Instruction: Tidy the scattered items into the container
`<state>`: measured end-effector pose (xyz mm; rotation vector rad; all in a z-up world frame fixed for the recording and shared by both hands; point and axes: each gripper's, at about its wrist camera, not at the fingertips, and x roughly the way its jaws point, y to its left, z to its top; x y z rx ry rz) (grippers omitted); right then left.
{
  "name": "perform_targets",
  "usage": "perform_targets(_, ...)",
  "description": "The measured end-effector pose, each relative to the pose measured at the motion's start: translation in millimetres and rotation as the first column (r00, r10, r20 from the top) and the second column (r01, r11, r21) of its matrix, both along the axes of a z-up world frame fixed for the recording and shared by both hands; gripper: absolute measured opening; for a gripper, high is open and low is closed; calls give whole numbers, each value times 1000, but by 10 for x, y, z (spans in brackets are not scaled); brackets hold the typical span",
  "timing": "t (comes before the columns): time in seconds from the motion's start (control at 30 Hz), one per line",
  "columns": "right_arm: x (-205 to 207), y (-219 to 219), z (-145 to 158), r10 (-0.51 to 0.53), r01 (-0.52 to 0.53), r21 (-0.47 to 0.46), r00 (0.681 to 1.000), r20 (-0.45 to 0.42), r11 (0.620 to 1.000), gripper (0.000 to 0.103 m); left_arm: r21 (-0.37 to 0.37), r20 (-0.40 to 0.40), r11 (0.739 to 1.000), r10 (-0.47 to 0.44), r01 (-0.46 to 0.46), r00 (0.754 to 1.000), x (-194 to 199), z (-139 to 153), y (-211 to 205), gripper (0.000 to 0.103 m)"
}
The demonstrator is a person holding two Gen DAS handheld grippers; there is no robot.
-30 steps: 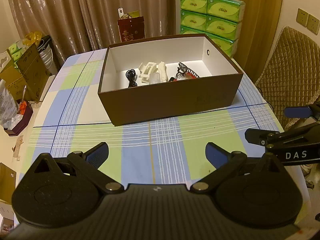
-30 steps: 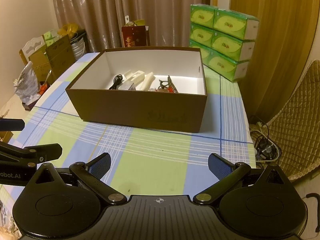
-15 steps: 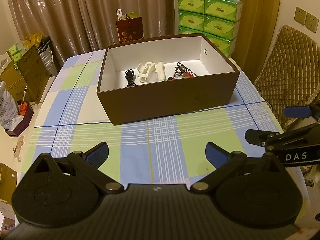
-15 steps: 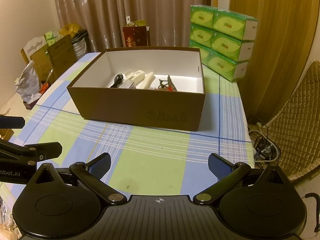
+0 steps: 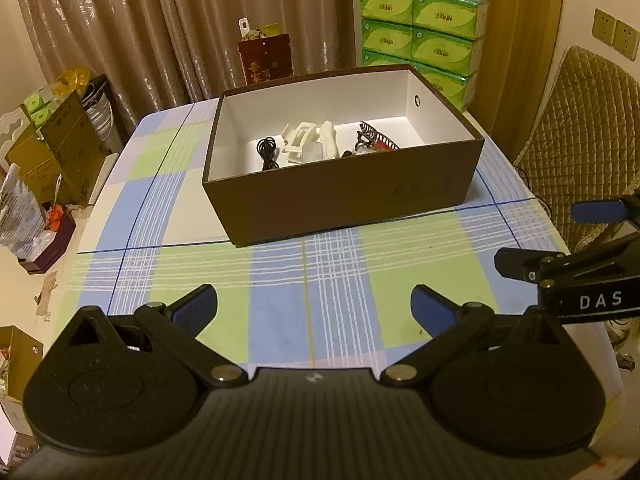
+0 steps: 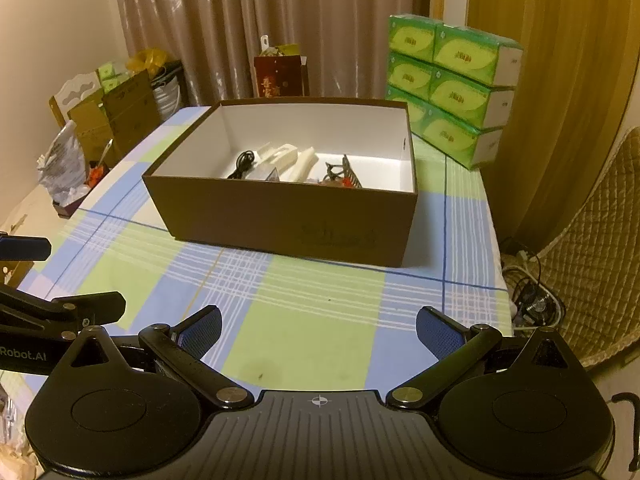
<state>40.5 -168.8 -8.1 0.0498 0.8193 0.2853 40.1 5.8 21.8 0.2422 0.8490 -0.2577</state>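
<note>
A brown cardboard box [image 5: 344, 204] [image 6: 280, 220] with a white inside stands on the checked tablecloth. Inside it lie a coiled black cable [image 5: 267, 153] [image 6: 242, 162], white plastic clips [image 5: 300, 142] [image 6: 280, 156] and a dark hair claw [image 5: 374, 142] [image 6: 340, 172]. My left gripper [image 5: 314, 306] is open and holds nothing, well short of the box's near wall. My right gripper [image 6: 318, 330] is open too, with nothing between its blue pads, also in front of the box. Each gripper shows at the edge of the other's view.
Stacked green tissue packs [image 5: 424, 32] [image 6: 452, 88] stand behind the box to the right. A dark red gift bag [image 5: 264, 58] [image 6: 280, 74] is at the back. A quilted chair [image 5: 580, 132] is right of the table; cartons and bags [image 5: 52, 148] crowd the left.
Both views have drifted slightly, so the box sits a little differently in frame. Both grippers stay open and empty.
</note>
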Motion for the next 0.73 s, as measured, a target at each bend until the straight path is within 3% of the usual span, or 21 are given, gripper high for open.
perform_targets(0.73, 122, 10, -59, -9, 9, -1, 1000, -19, 1000, 101, -4, -6, 1000, -6, 6, 1000, 112, -42, 5, 102)
